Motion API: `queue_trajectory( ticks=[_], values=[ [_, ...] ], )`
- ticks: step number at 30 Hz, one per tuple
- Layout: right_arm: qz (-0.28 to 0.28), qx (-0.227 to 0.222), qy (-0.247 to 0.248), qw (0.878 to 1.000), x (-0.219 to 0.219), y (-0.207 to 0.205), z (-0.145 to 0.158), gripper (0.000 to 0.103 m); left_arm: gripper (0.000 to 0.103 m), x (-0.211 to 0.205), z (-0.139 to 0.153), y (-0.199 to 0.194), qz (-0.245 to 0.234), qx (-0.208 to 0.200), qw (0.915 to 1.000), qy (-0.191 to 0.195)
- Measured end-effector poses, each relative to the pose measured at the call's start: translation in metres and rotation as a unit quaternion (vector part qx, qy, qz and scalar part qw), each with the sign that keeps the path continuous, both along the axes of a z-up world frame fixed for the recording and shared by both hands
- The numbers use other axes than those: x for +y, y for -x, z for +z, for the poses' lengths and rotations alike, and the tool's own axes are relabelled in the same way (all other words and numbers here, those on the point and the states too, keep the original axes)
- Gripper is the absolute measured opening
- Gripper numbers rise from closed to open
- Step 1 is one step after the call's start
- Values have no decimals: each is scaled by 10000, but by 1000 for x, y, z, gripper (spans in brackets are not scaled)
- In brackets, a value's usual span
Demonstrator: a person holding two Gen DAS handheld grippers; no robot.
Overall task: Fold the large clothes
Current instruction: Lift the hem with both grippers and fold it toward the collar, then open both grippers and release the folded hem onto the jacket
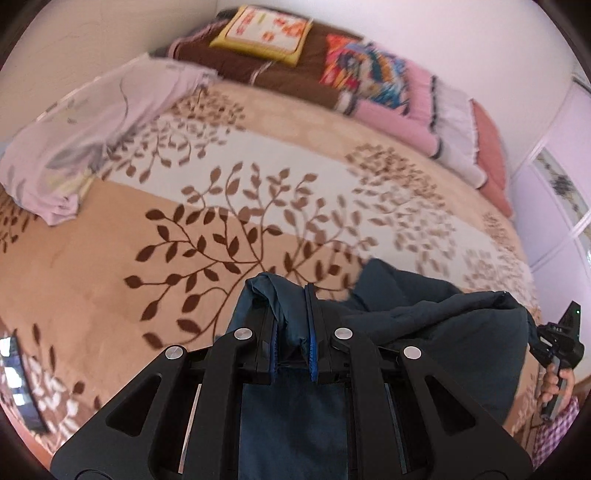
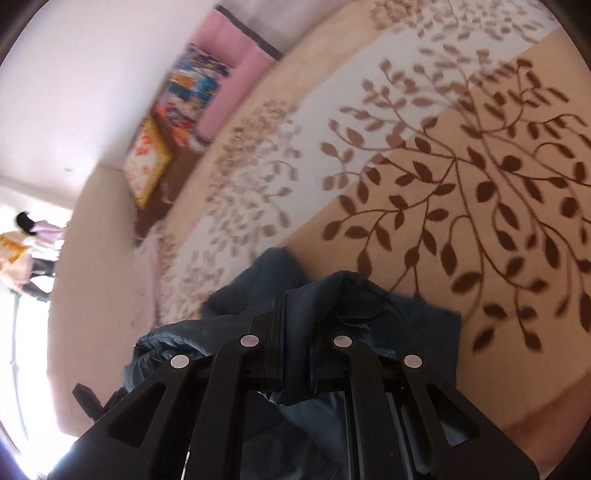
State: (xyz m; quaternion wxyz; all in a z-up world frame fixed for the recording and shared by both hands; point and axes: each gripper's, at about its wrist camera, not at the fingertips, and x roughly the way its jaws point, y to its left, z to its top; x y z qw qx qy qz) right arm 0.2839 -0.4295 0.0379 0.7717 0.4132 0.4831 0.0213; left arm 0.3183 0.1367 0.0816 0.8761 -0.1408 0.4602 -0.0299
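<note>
Dark navy-blue cloth garment (image 1: 424, 332), rumpled, slung above the leaf-patterned beige blanket (image 1: 110, 280). Left gripper (image 1: 293, 328) and right gripper (image 2: 297, 332) each clench a bunched fold.

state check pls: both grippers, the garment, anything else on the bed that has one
Left gripper: jaws shut on the cloth.
Right gripper: jaws shut on the cloth.
Dark blue fabric garment: bunched, held up between both grippers, not yet folded.
Pale lilac floral cloth: lying loose and crumpled on the bed's far left.
Beige leaf-patterned blanket: spread flat over the bed.
Yellow-edged square cushion: lying on the brown bedding at the head.
</note>
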Motion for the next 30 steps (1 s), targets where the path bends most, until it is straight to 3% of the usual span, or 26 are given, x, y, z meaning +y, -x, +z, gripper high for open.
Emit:
queue_trajectory(
  ticks=[7, 11, 16, 19, 20, 22, 25, 30],
  values=[
    [116, 485, 330, 9982, 6, -45, -62, 10, 15, -3, -53, -38, 159, 354, 9992, -118],
    [94, 560, 110, 9983, 3, -50, -76, 11, 16, -5, -68, -43, 283, 513, 9982, -97],
    [73, 482, -506, 9975, -8, -50, -75, 32, 26, 2, -67, -44, 392, 634, 9968, 302],
    [-52, 246, -692, 9973, -15, -47, -63, 63, 39, 6, -58, -41, 425, 605, 9959, 519],
    [-139, 134, -693, 9974, -18, -45, -58, 78, 44, 6, -56, -39, 446, 569, 9960, 529],
    [-366, -162, -459, 9981, -24, -39, -42, 81, 76, 9, -42, -33, 630, 290, 9972, 296],
    [-439, -335, -381, 9977, -30, -35, -30, 81, 80, 11, -23, -25, 634, -57, 9979, 107],
    [-203, -368, -2, 9991, -23, -12, -18, 81, 80, 20, -6, -7, 557, -109, 9984, 65]
  ],
)
